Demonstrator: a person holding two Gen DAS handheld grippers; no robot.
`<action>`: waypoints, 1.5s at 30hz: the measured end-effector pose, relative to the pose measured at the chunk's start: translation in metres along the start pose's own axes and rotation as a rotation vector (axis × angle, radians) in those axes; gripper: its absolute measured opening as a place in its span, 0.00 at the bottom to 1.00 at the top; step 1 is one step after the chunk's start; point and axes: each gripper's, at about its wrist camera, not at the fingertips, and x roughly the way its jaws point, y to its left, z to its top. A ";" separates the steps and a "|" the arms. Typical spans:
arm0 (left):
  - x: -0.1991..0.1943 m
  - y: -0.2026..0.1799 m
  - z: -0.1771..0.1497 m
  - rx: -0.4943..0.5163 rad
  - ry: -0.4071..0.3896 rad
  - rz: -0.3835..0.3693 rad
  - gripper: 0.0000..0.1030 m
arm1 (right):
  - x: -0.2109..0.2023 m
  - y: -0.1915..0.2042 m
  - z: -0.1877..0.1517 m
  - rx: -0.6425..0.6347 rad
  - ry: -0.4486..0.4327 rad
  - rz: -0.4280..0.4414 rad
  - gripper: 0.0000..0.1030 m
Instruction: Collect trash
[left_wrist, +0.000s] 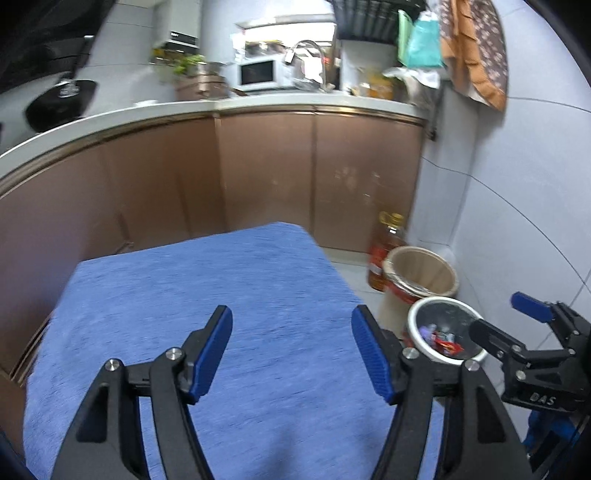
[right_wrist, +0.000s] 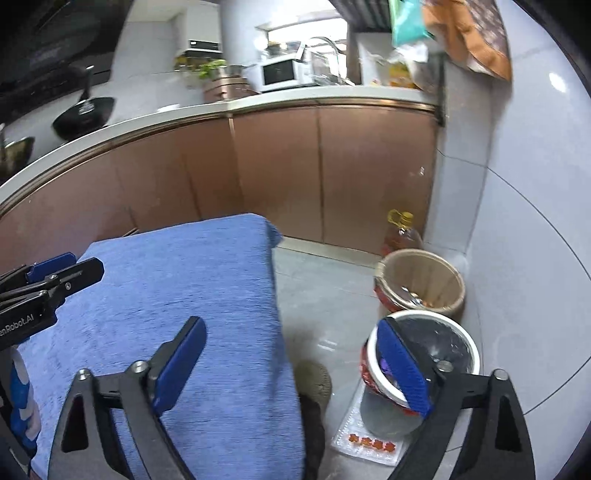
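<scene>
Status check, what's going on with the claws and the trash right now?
Left claw open, empty. Right claw open, empty. Wrappers in the white bin; blue cloth bare. Nothing in the way.

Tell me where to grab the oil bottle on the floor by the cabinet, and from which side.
Take the oil bottle by its yellow loop handle at the neck, coming from above with the right tool. It stands upright in the corner, with the beige bin close in front of it and hiding its lower body, so the top is probably the easiest part to reach.
</scene>
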 end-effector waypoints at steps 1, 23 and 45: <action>-0.003 0.004 -0.002 -0.008 -0.007 0.017 0.63 | -0.003 0.005 -0.002 -0.008 -0.004 0.002 0.95; -0.023 0.014 -0.032 -0.019 -0.036 0.144 0.70 | -0.016 0.030 -0.022 -0.034 -0.045 -0.011 1.00; -0.024 0.000 -0.024 -0.003 -0.075 0.100 0.70 | -0.032 -0.013 -0.017 0.047 -0.093 -0.107 1.00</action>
